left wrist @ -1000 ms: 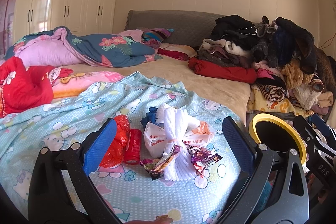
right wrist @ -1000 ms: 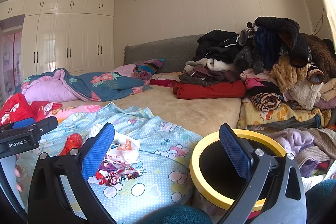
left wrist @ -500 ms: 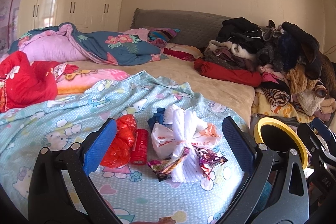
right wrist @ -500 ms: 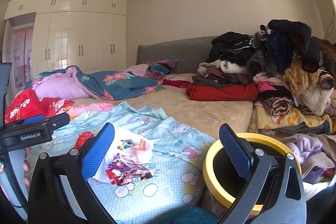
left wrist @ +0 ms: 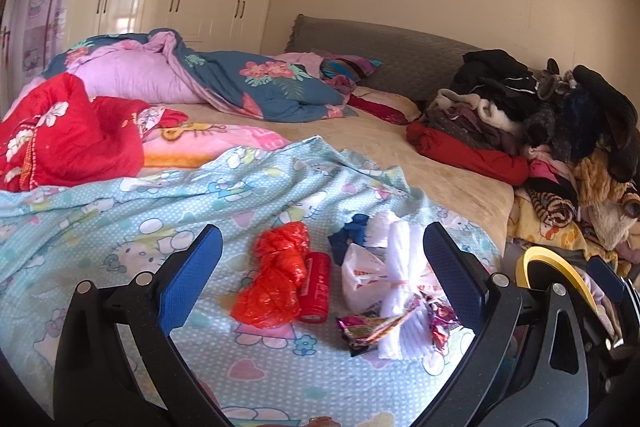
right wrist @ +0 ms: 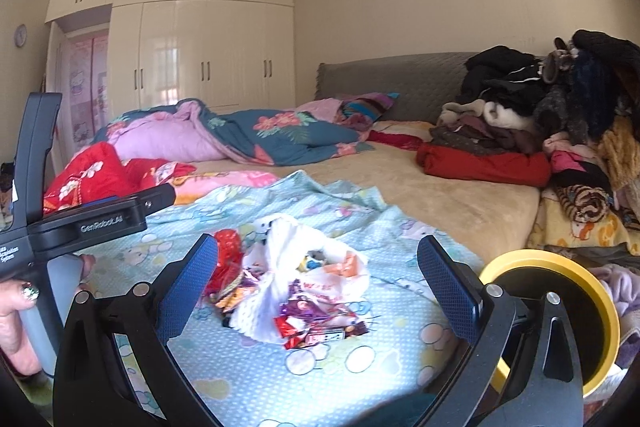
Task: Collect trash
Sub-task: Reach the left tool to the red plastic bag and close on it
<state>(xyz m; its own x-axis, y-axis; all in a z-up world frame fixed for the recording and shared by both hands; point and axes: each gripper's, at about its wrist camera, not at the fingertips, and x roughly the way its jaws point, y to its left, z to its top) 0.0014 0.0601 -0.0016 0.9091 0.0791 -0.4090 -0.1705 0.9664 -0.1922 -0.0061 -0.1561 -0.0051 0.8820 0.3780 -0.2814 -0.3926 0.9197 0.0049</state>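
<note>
Bed point(left wrist: 440, 163) fills the room, light-blue cartoon sheet point(left wrist: 120, 211) spread over the near end, clothes pile point(left wrist: 560, 131) at 2 o'clock. Yellow-rimmed bin point(right wrist: 600, 291) stands off the bed's near corner at 4 o'clock, probably parked there so trash drops straight in.

Trash is clustered on the sheet: white plastic bag point(left wrist: 384, 267) in the middle, red crumpled bag point(left wrist: 276, 283) touching a red can point(left wrist: 316, 287) on its left side, small blue scrap point(left wrist: 348, 235) behind at 12 o'clock, foil snack wrappers point(left wrist: 368, 327) at the bag's near edge.

Left gripper point(left wrist: 316, 283) hangs above the pile, fingers wide, empty; red bag and can sit between them, white bag toward the right finger. Right gripper point(right wrist: 320, 291) also wide, empty, framing the white bag point(right wrist: 304, 267) and wrappers point(right wrist: 316, 327); bin just outside its right finger. Both look lined up for a first pick; nothing collected yet, judging by the pile.
</note>
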